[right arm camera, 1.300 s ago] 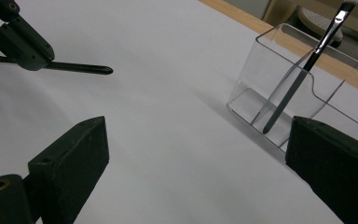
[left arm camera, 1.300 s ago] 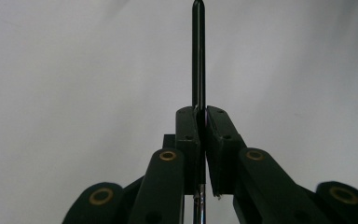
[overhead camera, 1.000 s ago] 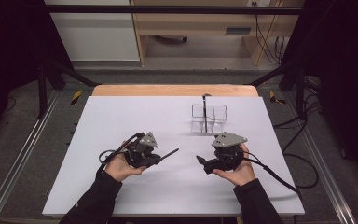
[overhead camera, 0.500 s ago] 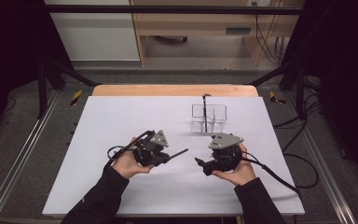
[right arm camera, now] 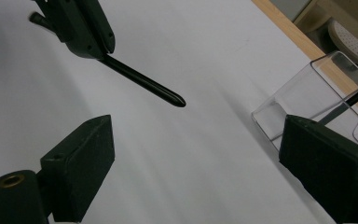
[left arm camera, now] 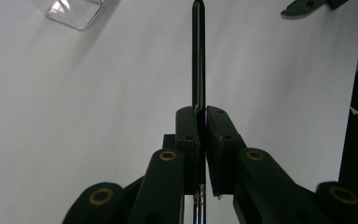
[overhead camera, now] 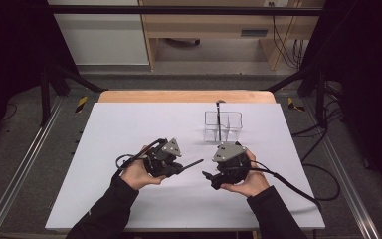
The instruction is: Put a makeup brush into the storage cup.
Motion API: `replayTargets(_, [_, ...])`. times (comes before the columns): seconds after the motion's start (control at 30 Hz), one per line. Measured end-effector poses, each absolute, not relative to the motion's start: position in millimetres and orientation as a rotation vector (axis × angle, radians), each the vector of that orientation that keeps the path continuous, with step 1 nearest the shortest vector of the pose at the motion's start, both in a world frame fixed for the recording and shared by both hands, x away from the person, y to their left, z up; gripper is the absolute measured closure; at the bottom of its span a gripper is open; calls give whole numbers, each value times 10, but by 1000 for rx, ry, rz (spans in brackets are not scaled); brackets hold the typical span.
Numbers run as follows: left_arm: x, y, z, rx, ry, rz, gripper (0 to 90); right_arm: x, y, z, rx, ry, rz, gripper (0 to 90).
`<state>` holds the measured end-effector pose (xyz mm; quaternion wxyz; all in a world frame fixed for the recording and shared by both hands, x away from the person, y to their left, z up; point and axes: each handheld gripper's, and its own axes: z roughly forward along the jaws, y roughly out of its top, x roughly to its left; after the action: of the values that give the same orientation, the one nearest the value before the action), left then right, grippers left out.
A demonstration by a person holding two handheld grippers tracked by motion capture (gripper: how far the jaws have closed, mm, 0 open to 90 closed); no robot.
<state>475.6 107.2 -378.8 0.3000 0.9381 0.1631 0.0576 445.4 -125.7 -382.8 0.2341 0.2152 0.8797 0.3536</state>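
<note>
Pen (left arm camera: 198, 56), slim, black and glossy with a rounded tip, sticks straight out from the left gripper (left arm camera: 200, 128), whose matte black jaws pinch its barrel above the white table (overhead camera: 129, 129). The right gripper (right arm camera: 196, 163), held level just beside it, has its blocky jaws spread wide and empty, facing a clear plastic holder (right arm camera: 307, 93).

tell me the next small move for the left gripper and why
Probably carry the pen up toward the clear holder. The left gripper is shut on the pen, lifted off the table, another pen already stands in the holder, and the right gripper is open, holding nothing.
</note>
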Motion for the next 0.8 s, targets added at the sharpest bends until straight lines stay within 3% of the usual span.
replayTargets(0.8, [4694,947,-3710,2499,358,138,832,4401,-1025,-3792,366,2459,782,214])
